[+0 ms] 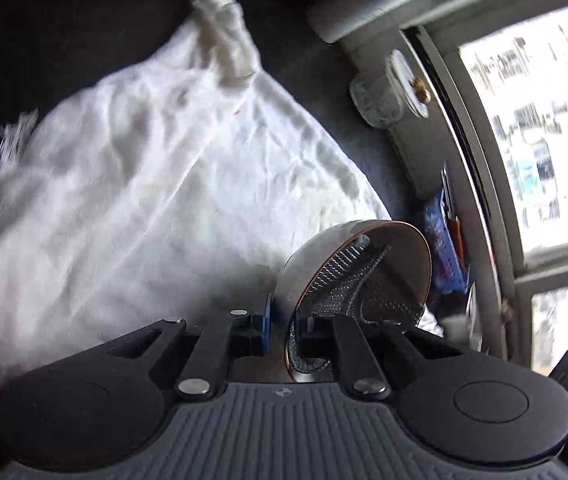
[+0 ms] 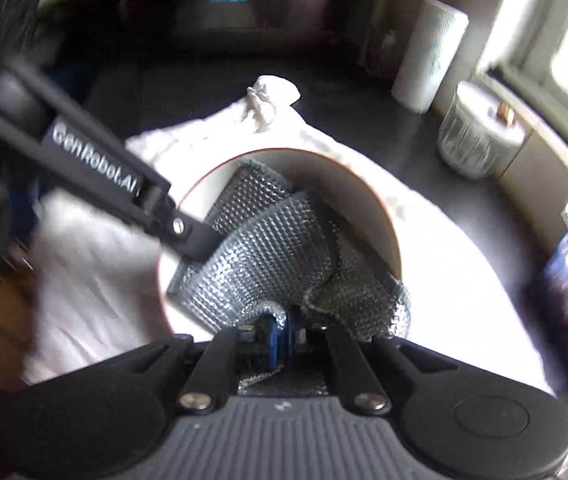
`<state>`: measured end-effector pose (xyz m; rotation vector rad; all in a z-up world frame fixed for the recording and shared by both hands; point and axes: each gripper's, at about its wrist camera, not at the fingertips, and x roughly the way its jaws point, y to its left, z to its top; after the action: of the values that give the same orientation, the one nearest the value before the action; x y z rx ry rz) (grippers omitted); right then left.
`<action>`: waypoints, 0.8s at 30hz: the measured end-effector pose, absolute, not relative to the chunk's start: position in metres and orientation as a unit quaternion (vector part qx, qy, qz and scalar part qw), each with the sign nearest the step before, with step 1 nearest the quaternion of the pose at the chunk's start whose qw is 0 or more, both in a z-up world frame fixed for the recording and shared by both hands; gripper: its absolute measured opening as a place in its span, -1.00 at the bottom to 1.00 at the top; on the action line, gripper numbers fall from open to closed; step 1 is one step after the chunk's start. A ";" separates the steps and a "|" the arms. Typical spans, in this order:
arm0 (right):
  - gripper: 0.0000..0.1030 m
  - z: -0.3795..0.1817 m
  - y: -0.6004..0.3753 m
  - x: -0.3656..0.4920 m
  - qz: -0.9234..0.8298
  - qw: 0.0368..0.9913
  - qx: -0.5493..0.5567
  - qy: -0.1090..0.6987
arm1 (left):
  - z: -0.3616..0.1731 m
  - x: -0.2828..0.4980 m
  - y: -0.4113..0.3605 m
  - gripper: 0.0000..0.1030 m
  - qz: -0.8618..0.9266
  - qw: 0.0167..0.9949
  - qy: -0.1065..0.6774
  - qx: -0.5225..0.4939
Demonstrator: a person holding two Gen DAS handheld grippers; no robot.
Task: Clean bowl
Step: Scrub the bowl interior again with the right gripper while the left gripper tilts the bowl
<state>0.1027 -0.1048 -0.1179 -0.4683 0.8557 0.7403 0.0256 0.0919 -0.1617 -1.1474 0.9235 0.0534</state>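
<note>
Hand-held gripper point(image 2: 194, 246) lettered "GenRobot.AI"

A white bowl point(image 2: 280, 240) with a thin copper-coloured rim is tipped steeply on its side, its opening facing the right wrist camera. A silvery mesh scrubbing cloth point(image 2: 280, 264) fills its inside, spilling over the rim at five o'clock. White cloth point(image 2: 96, 280) lies beneath.

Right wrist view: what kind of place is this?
Probably a home kitchen counter by a window. A paper towel roll and a ribbed glass jar stand on the dark counter, and a white towel is spread under the bowl.
</note>
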 end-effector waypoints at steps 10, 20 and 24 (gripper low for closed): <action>-0.90 -0.123 -0.091 0.090 0.369 0.804 -0.239 0.401 | -0.177 0.011 0.085 -0.75 0.035 0.692 0.450 -0.563; -0.91 -0.134 -0.079 0.073 0.376 0.789 -0.329 0.358 | -0.075 0.048 0.024 -0.74 -0.011 0.893 0.440 -0.096; -0.91 -0.134 -0.076 0.068 0.377 0.785 -0.347 0.350 | -0.066 0.056 0.008 -0.72 -0.024 0.904 0.426 -0.011</action>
<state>0.0683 -0.0758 -0.1344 -0.7479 0.7547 0.8127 0.0563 0.0083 -0.0661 -0.0225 0.8807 -0.0494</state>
